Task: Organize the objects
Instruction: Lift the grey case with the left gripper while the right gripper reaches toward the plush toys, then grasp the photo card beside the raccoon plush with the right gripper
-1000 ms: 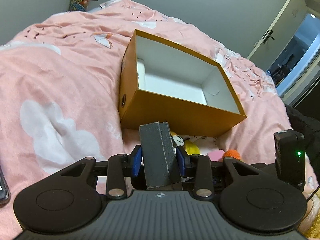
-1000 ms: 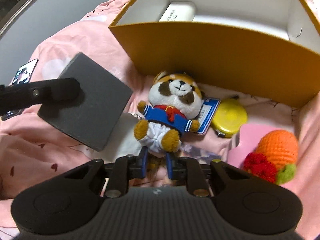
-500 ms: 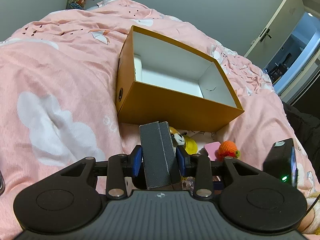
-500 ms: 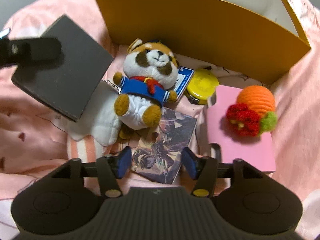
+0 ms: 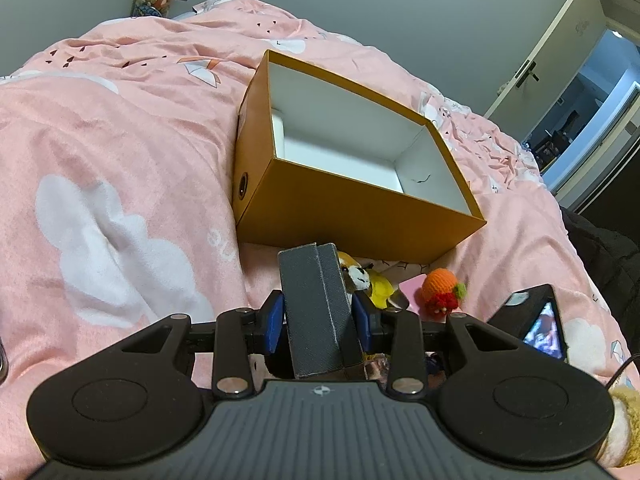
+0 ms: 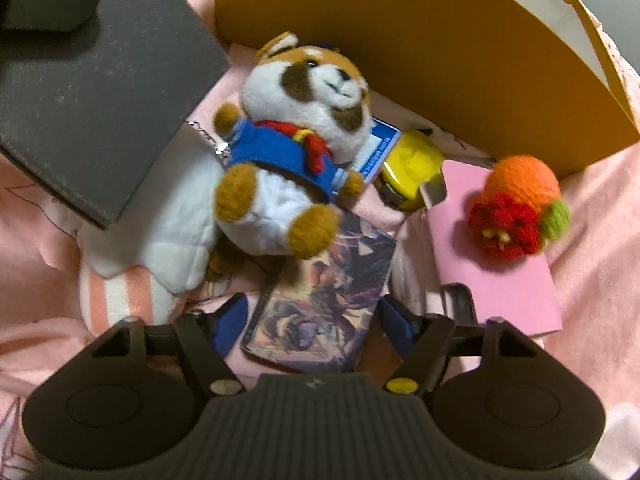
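Note:
My left gripper [image 5: 318,316] is shut on a dark grey flat case [image 5: 316,304], held upright in front of the open orange box [image 5: 360,216]. In the right wrist view the same grey case [image 6: 100,100] hangs at the upper left. My right gripper [image 6: 312,322] points steeply down, its jaws opening, with a picture card [image 6: 316,300] lying between the pads, which do not press it. Above the card lies a plush animal in a blue shirt [image 6: 296,140]. Beside it are a yellow tape measure [image 6: 412,164], a pink box [image 6: 500,272] and a crocheted orange fruit [image 6: 516,200].
Everything rests on a pink duvet [image 5: 120,160]. A small white item [image 5: 278,130] sits inside the orange box at its left wall. A white striped cloth [image 6: 160,240] lies under the plush. A blue card [image 6: 378,148] pokes out behind it. A door [image 5: 560,60] stands at the right.
My right gripper has tipped down over the picture card, and its jaws, nearly shut at the plush's feet, have spread around the card. The left gripper still holds the grey case.

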`<control>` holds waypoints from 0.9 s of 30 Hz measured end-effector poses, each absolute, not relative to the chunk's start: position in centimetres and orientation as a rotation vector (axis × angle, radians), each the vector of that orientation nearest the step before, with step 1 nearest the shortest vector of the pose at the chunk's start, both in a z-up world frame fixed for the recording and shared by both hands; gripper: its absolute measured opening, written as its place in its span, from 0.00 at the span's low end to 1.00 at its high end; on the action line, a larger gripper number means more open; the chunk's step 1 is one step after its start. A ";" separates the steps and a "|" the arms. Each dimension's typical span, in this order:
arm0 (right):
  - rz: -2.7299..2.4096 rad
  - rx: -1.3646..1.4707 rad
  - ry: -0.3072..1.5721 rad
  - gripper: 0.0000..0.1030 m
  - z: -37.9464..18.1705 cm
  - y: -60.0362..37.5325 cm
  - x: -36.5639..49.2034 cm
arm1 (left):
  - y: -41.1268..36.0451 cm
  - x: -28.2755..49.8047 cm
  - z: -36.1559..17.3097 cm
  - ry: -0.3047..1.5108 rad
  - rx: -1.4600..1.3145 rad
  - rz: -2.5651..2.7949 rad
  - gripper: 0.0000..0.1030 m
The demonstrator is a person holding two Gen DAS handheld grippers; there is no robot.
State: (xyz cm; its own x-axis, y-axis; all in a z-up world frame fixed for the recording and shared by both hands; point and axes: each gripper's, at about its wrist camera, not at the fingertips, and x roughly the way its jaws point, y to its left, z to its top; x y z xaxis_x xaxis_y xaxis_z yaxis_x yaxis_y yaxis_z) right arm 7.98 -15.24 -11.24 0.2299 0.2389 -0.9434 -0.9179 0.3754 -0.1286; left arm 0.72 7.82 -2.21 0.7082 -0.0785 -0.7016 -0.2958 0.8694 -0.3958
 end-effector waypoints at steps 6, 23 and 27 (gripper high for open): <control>0.931 -0.771 1.006 0.60 -9.2 -17.4 8.4 | 7.7 0.7 -2.2 0.783 -0.513 0.123 0.40; 0.969 -0.231 1.341 0.59 -8.2 -22.4 15.2 | 7.0 0.8 -2.2 0.791 -0.507 0.104 0.40; 0.922 -0.311 1.268 0.49 -7.5 -22.3 14.2 | 6.7 1.0 -2.2 0.796 -0.503 0.090 0.40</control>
